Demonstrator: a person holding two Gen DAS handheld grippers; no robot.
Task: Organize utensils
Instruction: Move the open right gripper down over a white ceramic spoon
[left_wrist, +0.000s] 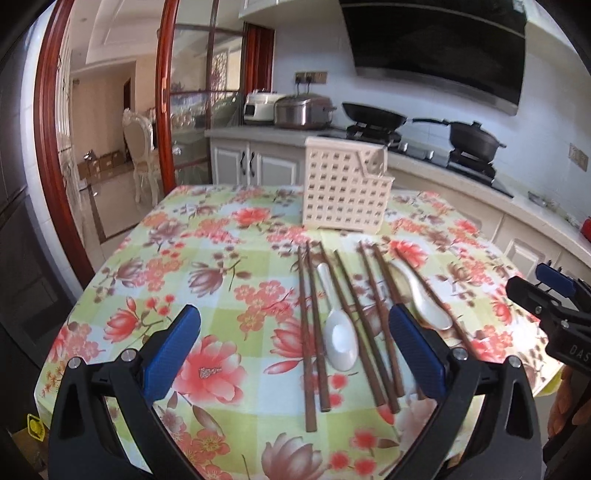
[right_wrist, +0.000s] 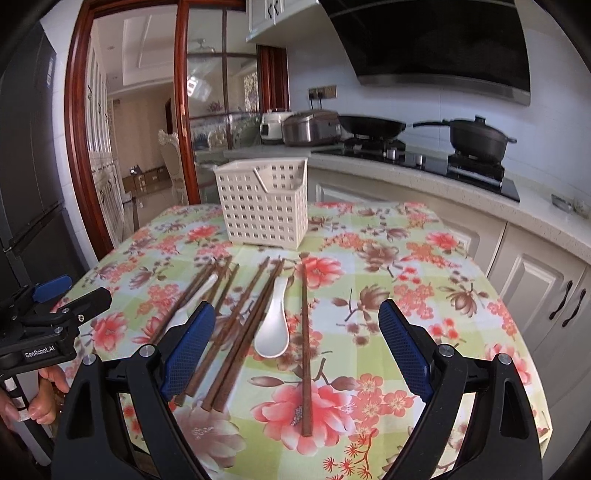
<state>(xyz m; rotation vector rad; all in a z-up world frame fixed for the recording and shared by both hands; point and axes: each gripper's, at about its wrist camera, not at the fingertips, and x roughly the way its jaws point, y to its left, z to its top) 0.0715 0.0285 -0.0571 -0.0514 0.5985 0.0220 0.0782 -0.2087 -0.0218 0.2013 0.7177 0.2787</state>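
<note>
We take the cream perforated plastic utensil caddy (left_wrist: 347, 186) as our landmark; it stands upright on the floral-patterned tablecloth (left_wrist: 207, 266) at the far side of the table.

Working left to right in the left wrist view:

1. Our left gripper (left_wrist: 293, 354) hovers over the tablecloth on the near side of the caddy. Its blue-padded fingers (left_wrist: 173, 350) are spread wide and grip nothing.
2. A pair of dark brown wooden chopsticks (left_wrist: 310, 332) lies in front of the caddy, running from it toward us.
3. A white ceramic soup spoon (left_wrist: 341, 341) lies just right of that pair, bowl toward us, handle toward the caddy.
4. More brown wooden chopsticks (left_wrist: 364, 325) fan out right of this spoon, also in front of the caddy.
5. A second white ceramic spoon (left_wrist: 424, 299) lies among the rightmost sticks, in front of and right of the caddy.
6. Our right gripper (left_wrist: 546, 291) appears at the frame's right edge, well right of the caddy.

In the right wrist view, the right gripper (right_wrist: 297, 354) is likewise released, fingers wide apart, over the utensils. A single brown chopstick (right_wrist: 306, 343) lies apart from the others, straight out from the caddy's right corner. All utensils lie outside the caddy.
</note>
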